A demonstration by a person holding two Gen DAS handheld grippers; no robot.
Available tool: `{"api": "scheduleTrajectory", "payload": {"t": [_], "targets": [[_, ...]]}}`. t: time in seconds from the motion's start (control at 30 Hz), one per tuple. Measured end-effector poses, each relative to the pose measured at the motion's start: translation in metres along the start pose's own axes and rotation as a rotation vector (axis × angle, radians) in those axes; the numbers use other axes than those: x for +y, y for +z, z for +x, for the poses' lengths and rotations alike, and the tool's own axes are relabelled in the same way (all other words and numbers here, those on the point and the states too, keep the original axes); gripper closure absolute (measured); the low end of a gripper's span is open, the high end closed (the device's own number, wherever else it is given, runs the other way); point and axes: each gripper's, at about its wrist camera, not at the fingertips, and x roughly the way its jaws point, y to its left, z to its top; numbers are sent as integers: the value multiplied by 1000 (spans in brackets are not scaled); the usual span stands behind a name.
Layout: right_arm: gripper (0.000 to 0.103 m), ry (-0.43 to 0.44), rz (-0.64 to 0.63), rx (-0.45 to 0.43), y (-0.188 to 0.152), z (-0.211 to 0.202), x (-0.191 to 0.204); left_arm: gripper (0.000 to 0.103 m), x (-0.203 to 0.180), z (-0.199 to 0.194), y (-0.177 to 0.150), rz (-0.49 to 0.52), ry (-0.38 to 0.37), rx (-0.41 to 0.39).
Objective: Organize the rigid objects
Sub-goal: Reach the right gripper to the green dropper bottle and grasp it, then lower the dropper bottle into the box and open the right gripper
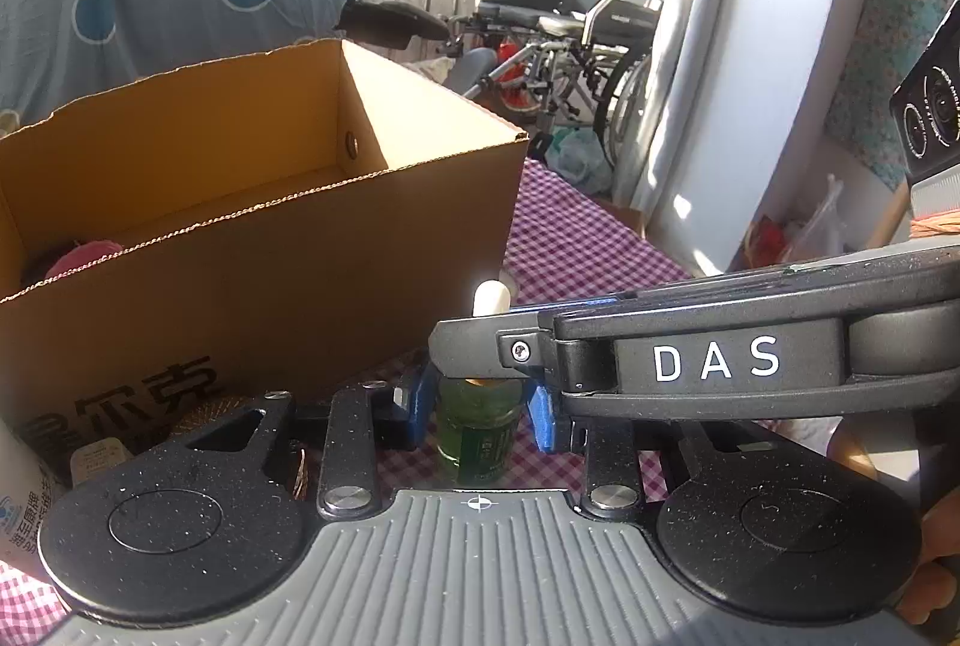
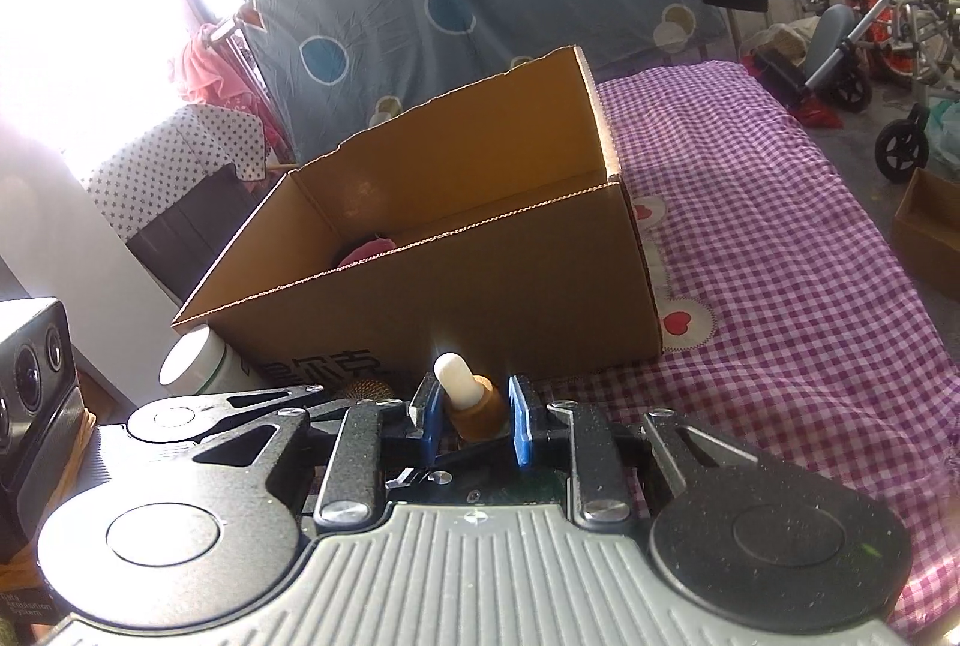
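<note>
Green glass dropper bottle [image 1: 477,427] upright between the left gripper [image 1: 477,406] jaws, blue pads [image 1: 543,418] pressed against its sides, base on the purple checked cloth [image 1: 576,232]. Right gripper [image 2: 471,415] crossing over from the right, just above the left jaws, its own jaws spread around the brown collar and white rubber bulb [image 2: 453,376] of the bottle's top; left pad close against the bulb, right pad [image 2: 521,421] apart from the collar, contact impossible to tell. Just beyond both pairs of jaws, open cardboard box [image 2: 480,274] with something pink [image 2: 366,250] inside at its left end. To the left of the jaws, beside the box front, white bottle [image 2: 192,361] and a round gold-patterned item [image 1: 204,415].
</note>
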Motion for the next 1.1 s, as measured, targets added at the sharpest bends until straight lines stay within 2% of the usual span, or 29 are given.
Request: {"api": "scheduleTrajectory", "payload": {"t": [0.27, 0.5, 0.73, 0.93, 1.1], "targets": [[78, 11, 12, -5, -1, -1, -6, 68, -1, 15, -6, 30, 19, 55], [78, 13, 21, -6, -1, -2, -7, 70, -3, 20, -8, 14, 18, 44], [78, 25, -47, -53, 9, -26, 15, 71, -10, -9, 2, 23, 22, -18], [78, 95, -140, -113, 42, -51, 48, 71, -6, -52, 32, 21, 51, -103], [78, 181, -221, -119, 95, -50, 75, 71, 16, -75, 72, -7, 75, -145]]}}
